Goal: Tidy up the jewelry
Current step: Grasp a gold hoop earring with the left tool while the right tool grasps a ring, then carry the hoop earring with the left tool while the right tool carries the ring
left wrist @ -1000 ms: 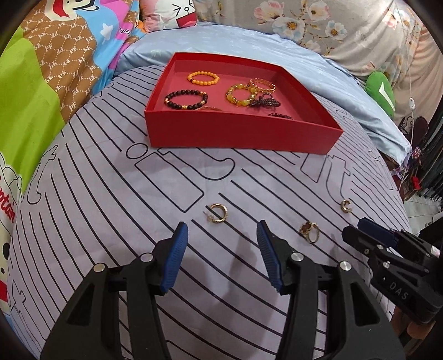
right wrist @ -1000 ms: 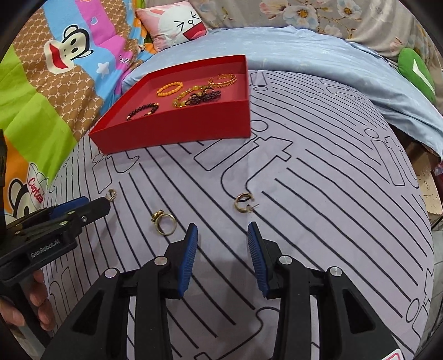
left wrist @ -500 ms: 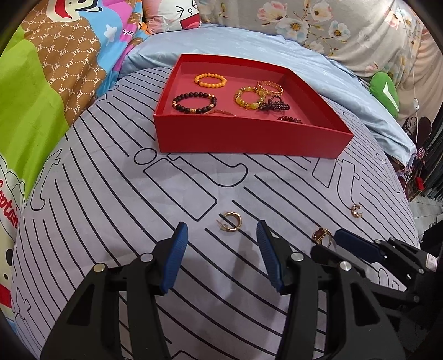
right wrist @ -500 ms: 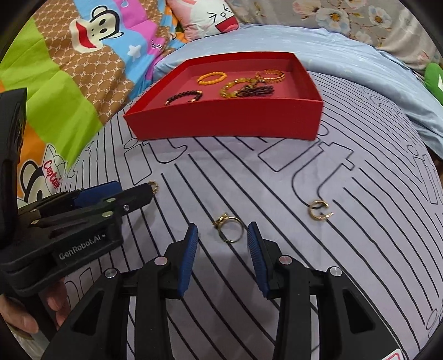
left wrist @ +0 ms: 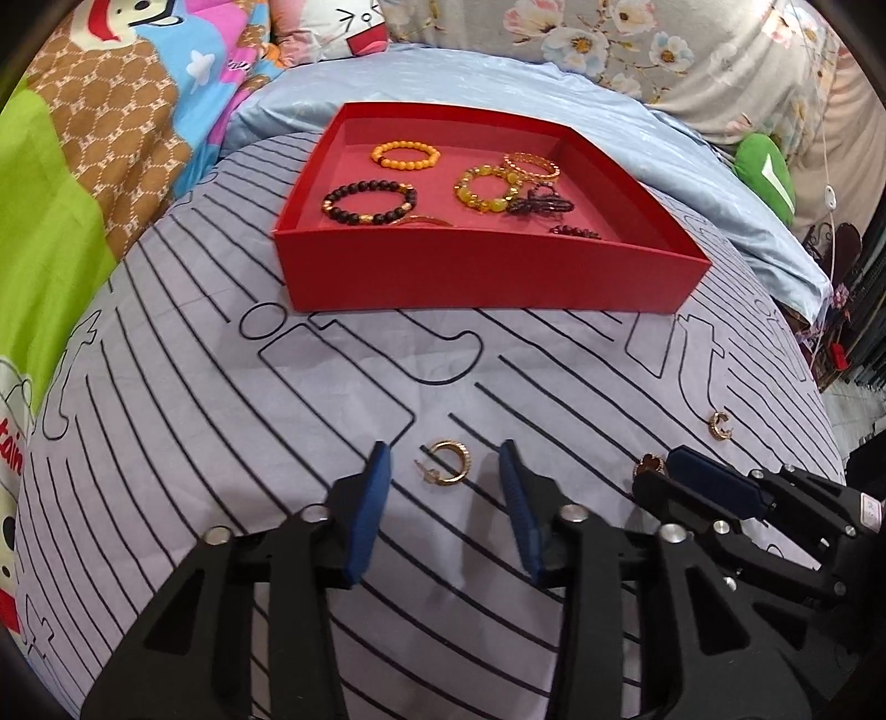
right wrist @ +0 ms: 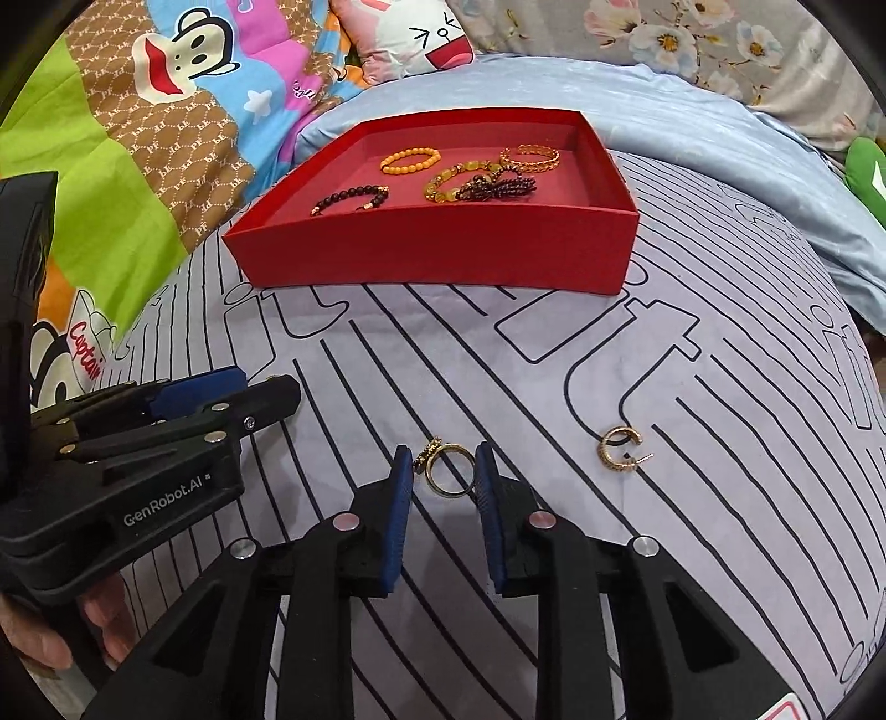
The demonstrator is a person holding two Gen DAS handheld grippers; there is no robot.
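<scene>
Two claws sit open and empty on the bed, left claw (left wrist: 444,481) around a hoop earring (left wrist: 445,470), right claw (right wrist: 443,466) around a ring (right wrist: 448,468), both 6 o'clock of the red tray (left wrist: 487,279); tiny, light, slippery, so pinch across the band.

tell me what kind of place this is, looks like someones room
Most likely a bedroom, with the work done on a bed. A cartoon monkey quilt, a cartoon-face pillow and a striped grey sheet surround the red jewelry tray.
</scene>
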